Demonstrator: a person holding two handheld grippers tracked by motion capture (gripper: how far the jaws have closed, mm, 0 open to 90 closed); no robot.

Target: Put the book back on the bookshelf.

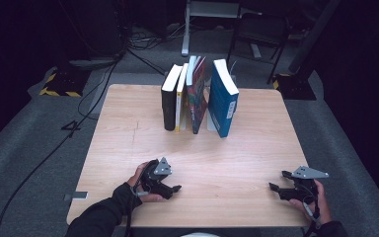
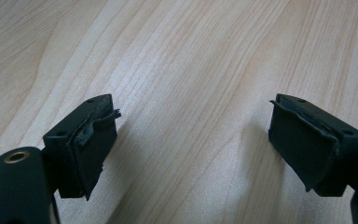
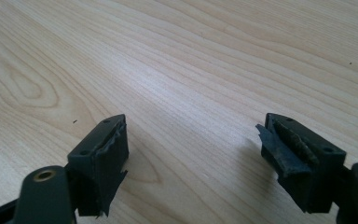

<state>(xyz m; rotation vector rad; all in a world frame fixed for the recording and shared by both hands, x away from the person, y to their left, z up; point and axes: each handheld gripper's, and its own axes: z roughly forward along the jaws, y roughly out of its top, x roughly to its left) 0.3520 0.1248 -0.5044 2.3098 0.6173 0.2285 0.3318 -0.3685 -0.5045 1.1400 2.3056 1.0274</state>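
So both grippers sit low near the tabletop's (image 1: 128, 148) near edge, and both are spread wide with nothing between them. The left gripper (image 1: 173, 189) is toward the near-left part, pointing right and a bit toward me; in the left gripper view its two pads (image 2: 91, 144) stand far apart over bare wood grain. The right gripper (image 1: 276, 181) is by the near-right corner, pointing left across the table. Same story in the right gripper view: the pads (image 3: 105, 154) are released, just wood between them, and the rubber on them looks pretty chewed up.

The stuff to work on has to be the row of books (image 1: 200, 96) standing upright at the middle of the far edge: a black book (image 1: 169, 101) on the left end, a thin yellow-spined one (image 1: 179, 101) touching it, a colourful book (image 1: 199, 98) leaning a little, and a blue book (image 1: 223, 101) on the right end, tilted and slightly apart from the rest.

Key thing for the next move: the books are straight ahead and well apart from both grippers, with spines facing the near edge and long axes vertical. Neither gripper points at them yet. I'd say the left hand is a touch nearer the black end and the right hand is better placed for the blue one.
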